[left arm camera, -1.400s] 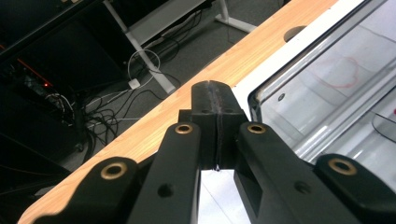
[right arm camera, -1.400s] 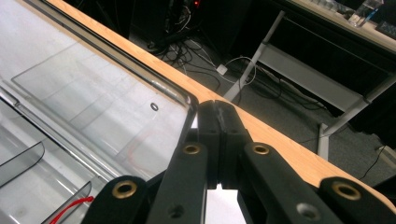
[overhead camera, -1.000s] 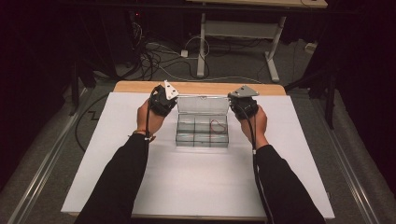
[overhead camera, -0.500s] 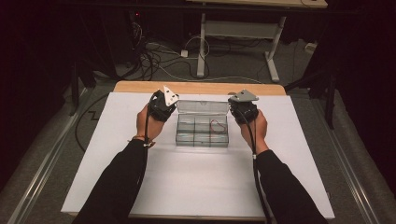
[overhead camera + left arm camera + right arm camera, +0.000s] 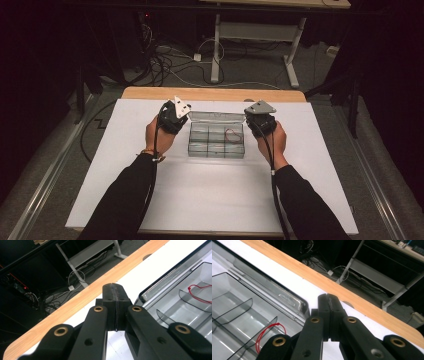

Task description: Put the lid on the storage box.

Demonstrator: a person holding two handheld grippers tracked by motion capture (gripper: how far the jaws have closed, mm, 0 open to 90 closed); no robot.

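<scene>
A clear plastic compartment box [image 5: 216,141] lies open in the middle of the white table cover, its lid folded back toward the far edge. A thin red loop [image 5: 231,134] lies in its far right compartment; it also shows as a red loop [image 5: 268,336] and a red loop [image 5: 200,291] in the gripper views. My left gripper [image 5: 172,117] hovers just left of the box, my right gripper [image 5: 260,120] just right of it. Both pairs of black jaws are pressed together with nothing between them, left gripper [image 5: 115,291] and right gripper [image 5: 329,305] alike.
The white cover [image 5: 210,195] spreads wide in front of the box. A wooden table edge [image 5: 210,93] runs along the far side. Beyond it stand a desk frame [image 5: 260,35] and tangled cables [image 5: 165,60] on the dark floor.
</scene>
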